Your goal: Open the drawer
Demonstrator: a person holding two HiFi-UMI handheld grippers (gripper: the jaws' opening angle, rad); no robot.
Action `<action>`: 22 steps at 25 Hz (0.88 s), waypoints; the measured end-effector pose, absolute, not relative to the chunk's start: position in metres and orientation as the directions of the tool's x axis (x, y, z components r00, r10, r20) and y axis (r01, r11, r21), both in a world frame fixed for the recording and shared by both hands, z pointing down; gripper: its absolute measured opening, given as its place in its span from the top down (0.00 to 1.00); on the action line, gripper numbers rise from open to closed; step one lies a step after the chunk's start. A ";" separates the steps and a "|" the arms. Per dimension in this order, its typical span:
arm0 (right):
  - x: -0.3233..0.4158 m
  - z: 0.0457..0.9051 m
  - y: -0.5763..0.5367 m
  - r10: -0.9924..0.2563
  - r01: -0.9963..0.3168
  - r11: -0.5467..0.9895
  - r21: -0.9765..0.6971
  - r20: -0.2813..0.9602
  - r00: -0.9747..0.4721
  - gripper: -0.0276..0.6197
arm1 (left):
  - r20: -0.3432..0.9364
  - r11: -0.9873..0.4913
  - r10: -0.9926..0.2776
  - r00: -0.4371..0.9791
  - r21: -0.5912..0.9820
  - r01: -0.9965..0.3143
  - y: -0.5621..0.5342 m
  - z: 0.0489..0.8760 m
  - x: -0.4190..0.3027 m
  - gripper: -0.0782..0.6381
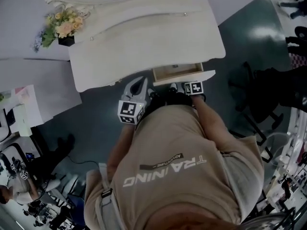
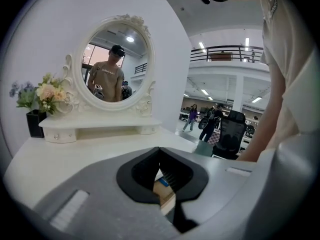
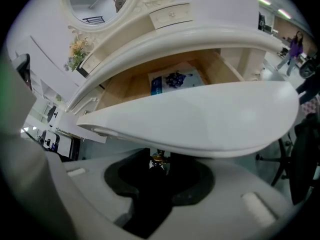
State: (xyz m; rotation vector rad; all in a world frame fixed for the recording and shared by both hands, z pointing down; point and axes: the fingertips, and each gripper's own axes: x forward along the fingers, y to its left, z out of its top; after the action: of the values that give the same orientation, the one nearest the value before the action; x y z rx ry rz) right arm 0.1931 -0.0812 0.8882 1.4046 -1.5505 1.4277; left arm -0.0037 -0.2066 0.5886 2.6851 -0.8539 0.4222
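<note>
The white dressing table (image 1: 144,37) has its middle drawer (image 1: 180,72) pulled out, wooden inside showing. In the right gripper view the drawer's curved white front (image 3: 200,124) fills the middle, with a blue-printed card (image 3: 175,80) lying inside. My right gripper (image 3: 159,160) is shut on the small brass knob (image 3: 157,158) under that front; in the head view it (image 1: 175,86) sits right at the drawer front. My left gripper (image 1: 143,81) hovers by the table edge just left of the drawer, fingers together and nothing held. Its own view looks over the tabletop (image 2: 75,154).
An oval mirror (image 2: 115,64) and a flower pot (image 1: 60,25) stand at the back of the table. A black office chair (image 1: 259,99) is on the floor to the right. Papers (image 1: 29,104) lie on a lower surface at the left. My body stands close to the drawer.
</note>
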 end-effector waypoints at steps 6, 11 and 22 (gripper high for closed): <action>0.189 0.888 -0.045 -0.310 -0.944 -0.138 -0.300 0.918 -0.246 0.75 | 0.360 -0.830 -0.448 0.818 0.173 -0.530 -0.190 0.598 -0.005 0.89; 0.188 0.884 -0.015 -0.301 -0.946 -0.136 -0.296 0.922 -0.245 0.75 | 0.368 -0.811 -0.468 0.803 0.181 -0.556 -0.159 0.595 -0.010 0.89; 0.187 0.880 0.033 -0.390 -0.934 -0.098 -0.343 0.877 -0.281 0.75 | 0.411 -0.769 -0.525 0.746 0.146 -0.622 -0.061 0.578 -0.019 0.89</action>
State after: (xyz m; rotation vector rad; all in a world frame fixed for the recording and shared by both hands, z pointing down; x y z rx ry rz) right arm 0.1869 0.0333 0.8802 1.4506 -1.6641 1.3779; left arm -0.0186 -0.0608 0.5776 2.6721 -0.8974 0.5089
